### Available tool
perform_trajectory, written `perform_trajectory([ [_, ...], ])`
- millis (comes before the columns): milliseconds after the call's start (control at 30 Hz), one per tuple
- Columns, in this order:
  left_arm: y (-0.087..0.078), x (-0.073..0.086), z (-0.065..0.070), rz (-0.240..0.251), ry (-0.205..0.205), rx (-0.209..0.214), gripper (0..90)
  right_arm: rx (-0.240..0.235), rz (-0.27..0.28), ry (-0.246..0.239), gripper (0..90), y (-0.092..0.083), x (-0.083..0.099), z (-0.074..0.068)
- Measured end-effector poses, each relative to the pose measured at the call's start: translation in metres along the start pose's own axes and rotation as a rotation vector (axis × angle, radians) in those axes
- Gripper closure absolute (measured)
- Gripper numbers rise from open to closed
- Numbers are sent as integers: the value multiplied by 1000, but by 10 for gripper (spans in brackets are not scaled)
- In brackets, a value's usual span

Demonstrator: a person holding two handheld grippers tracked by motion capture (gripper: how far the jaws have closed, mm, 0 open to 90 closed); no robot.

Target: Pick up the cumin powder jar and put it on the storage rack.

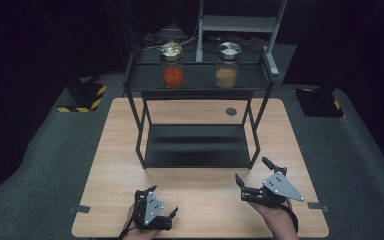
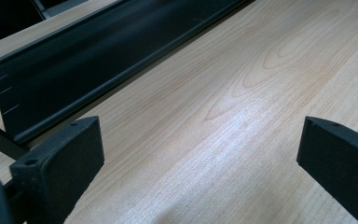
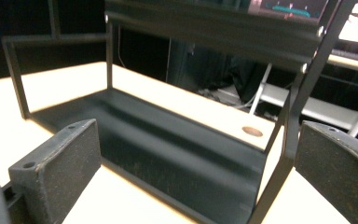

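Left gripper (image 1: pixel 156 211) and right gripper (image 1: pixel 254 176), jaws apart and empty, above wooden table (image 1: pixel 115 165) before black two-tier rack (image 1: pixel 197 145).

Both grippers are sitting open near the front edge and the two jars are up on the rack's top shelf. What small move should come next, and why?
Probably lift the right gripper up and forward toward the jar with tan contents, which stands on its side of the top shelf. Its fingers are open and empty, already facing the rack. The left gripper is also open over bare table, with the jar with orange contents on its side.

Dark room, grey carpet floor (image 1: pixel 40 165)
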State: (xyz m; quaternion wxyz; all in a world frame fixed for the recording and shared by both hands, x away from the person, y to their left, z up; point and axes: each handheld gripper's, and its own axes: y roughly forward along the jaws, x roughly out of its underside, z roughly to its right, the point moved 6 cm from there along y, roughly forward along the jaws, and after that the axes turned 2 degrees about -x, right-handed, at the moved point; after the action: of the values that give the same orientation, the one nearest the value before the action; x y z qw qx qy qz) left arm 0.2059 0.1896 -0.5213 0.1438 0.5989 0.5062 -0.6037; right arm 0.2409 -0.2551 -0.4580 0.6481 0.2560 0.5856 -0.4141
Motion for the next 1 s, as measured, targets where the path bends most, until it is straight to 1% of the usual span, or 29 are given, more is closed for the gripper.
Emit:
perform_trajectory([
  [67,0,0,0,0,0,-1,8,-3,-17,5,0,-2,8,-2],
  [167,0,0,1,-2,-1,-2,8,0,-37,-4,0,-5,19,-6],
  [367,0,-1,2,-7,12,-2,8,9,-95,-9,0,-7,43,-11],
  [433,0,-1,2,-8,12,-3,8,11,-103,-6,0,-7,45,-11],
  [467,0,-1,2,-8,7,-2,8,18,-123,-11,0,-7,50,-11],
  [600,0,-1,1,-7,-2,-3,9,36,-160,-60,0,-6,55,-14],
  [633,0,-1,1,-8,2,-3,9,36,-173,-65,0,-6,56,-14],
  [667,0,-1,1,-8,2,-3,8,36,-173,-65,0,-6,56,-14],
  [733,0,-1,2,-9,5,-4,8,38,-209,-85,0,-4,58,-16],
  [833,0,-1,2,-10,10,-3,8,35,-237,-113,0,-2,62,-17],
  [867,1,-1,2,-11,10,-3,8,34,-251,-119,0,-1,63,-18],
  [900,0,-1,2,-11,11,-4,8,37,-288,-147,0,0,60,-19],
  [1000,0,-1,2,-9,13,-4,8,41,-297,-160,0,1,60,-20],
])
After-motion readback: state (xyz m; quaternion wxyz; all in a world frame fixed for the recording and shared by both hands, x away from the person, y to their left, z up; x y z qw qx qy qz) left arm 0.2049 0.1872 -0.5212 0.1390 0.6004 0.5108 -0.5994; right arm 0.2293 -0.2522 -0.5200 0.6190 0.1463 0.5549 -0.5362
